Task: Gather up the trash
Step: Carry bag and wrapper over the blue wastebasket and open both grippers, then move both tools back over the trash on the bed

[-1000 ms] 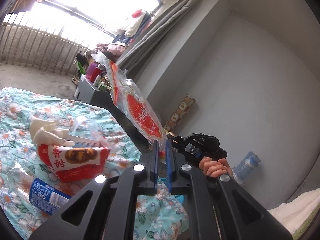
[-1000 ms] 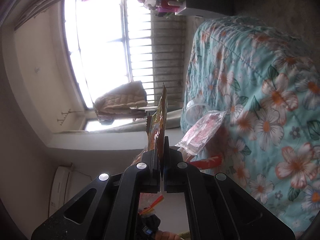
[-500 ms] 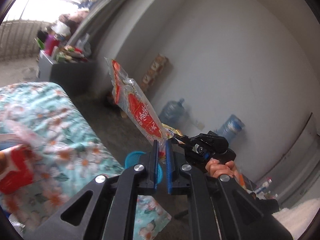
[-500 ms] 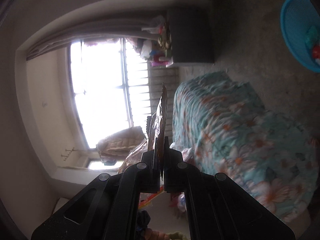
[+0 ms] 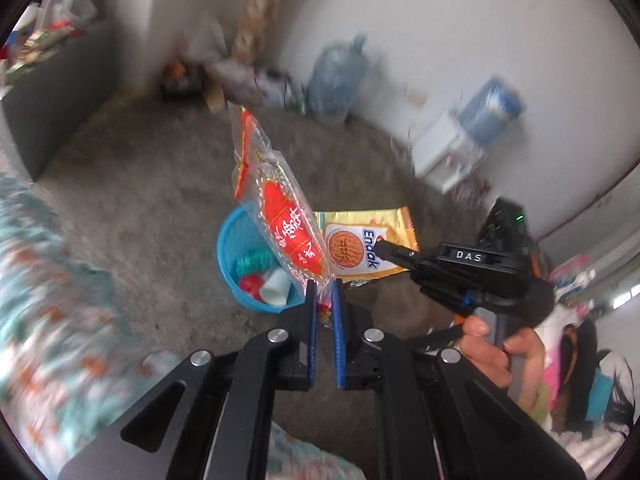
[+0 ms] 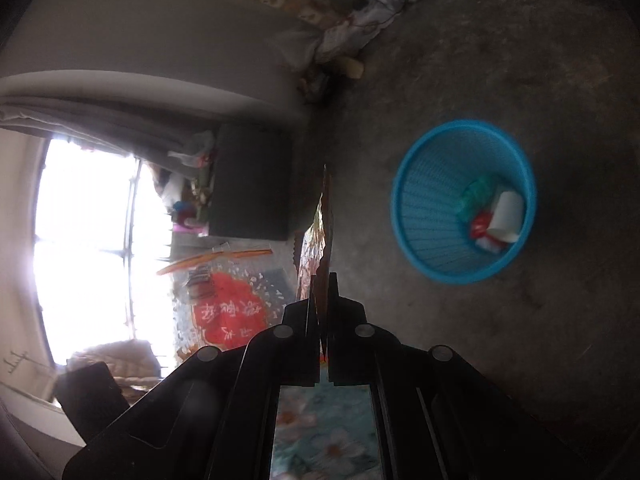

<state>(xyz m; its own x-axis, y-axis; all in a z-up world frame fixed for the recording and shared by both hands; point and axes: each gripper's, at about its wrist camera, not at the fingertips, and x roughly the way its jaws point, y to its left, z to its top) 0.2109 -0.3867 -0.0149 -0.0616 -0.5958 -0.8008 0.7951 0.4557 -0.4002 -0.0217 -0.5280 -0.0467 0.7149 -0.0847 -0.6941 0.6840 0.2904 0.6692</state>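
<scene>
Wrappers are in transit: your left tongs (image 5: 323, 286) pinch the red-printed clear bag (image 5: 286, 224), your right tongs (image 6: 322, 280) pinch the yellow biscuit packet (image 5: 360, 246), so bring both over the blue basket (image 6: 424, 200) on the floor before spreading them.

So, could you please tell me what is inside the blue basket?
The blue basket holds a white cup, green wrapper and red scrap; anything beneath them is hidden.
</scene>
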